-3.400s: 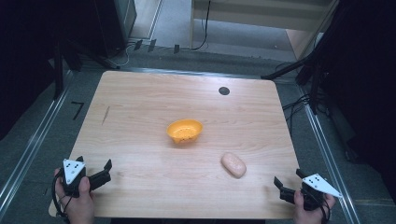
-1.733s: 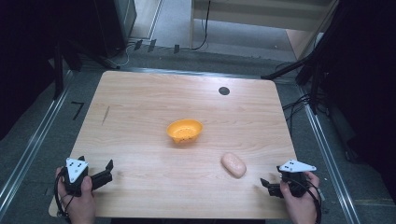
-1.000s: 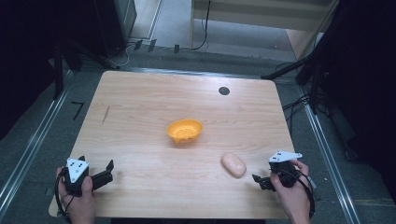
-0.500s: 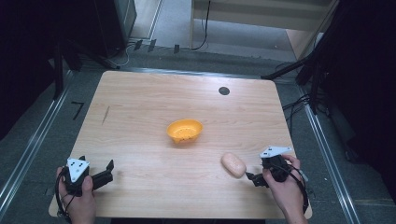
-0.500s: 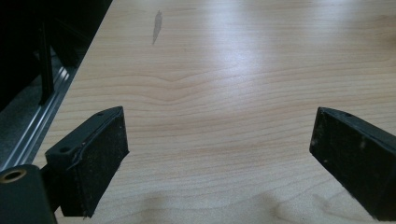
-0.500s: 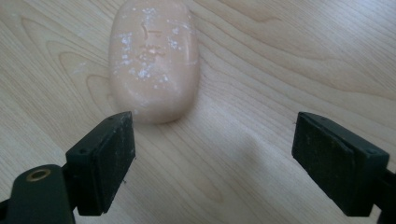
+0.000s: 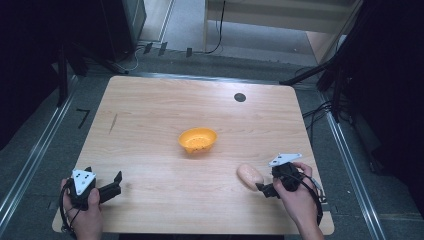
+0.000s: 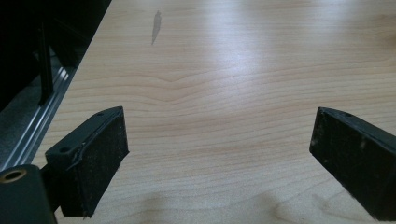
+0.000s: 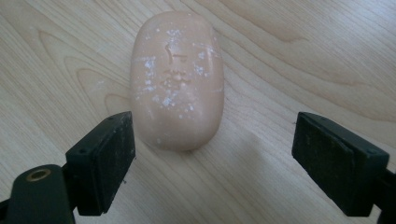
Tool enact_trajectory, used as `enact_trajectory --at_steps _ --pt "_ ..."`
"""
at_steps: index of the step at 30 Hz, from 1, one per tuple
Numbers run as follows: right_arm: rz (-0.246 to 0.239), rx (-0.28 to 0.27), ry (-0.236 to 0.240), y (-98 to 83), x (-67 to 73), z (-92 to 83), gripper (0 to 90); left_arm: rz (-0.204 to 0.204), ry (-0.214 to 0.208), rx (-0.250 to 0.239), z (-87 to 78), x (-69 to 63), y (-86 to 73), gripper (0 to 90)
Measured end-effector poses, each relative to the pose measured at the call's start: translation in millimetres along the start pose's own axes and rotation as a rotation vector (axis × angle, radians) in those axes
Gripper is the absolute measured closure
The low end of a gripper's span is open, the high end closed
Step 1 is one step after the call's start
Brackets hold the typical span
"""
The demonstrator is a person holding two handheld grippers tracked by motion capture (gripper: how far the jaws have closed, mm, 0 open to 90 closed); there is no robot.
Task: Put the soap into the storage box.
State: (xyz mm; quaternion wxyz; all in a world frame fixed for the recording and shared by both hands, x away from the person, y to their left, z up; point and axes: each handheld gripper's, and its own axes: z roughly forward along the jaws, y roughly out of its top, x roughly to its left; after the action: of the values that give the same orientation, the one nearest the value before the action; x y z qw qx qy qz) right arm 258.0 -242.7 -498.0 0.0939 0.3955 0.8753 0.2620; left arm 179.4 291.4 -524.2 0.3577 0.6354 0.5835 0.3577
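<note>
Approaching the pink soap bar [image 9: 176, 79] with the right gripper [image 7: 265, 187], jaws apart and empty, one each side of its near end, probably to grasp across the narrow width. Lying flat on the table [image 7: 150, 125], just right of and nearer than the orange bowl [image 7: 198, 140]. Left gripper [image 8: 219, 154] resting wide apart at the near corner, probably waiting.

One wooden surface [image 7: 150, 125] carries two loose things: one orange bowl [image 7: 198, 140] and one pale pink bar of soap [image 7: 249, 176]. One round black cap [image 7: 240, 97] sits in the top. Two grippers count too: the left gripper [image 7: 114, 184] and the right gripper [image 7: 264, 188].
</note>
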Motion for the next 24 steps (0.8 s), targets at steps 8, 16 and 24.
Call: enact_trajectory --at_steps 8,16,24 --pt "-0.011 0.017 0.01 10.0 4.6 8.2 14.3 0.0 -0.002 0.002 0.2 0.1 0.1 4.7" --pt "-0.009 0.021 0.014 16.0 8.8 14.3 14.3 -0.001 -0.001 0.004 0.6 -0.3 0.2 4.7" --pt "0.007 0.036 0.025 20.5 11.2 19.4 14.4 0.005 -0.002 0.007 1.0 -0.6 0.5 4.7"
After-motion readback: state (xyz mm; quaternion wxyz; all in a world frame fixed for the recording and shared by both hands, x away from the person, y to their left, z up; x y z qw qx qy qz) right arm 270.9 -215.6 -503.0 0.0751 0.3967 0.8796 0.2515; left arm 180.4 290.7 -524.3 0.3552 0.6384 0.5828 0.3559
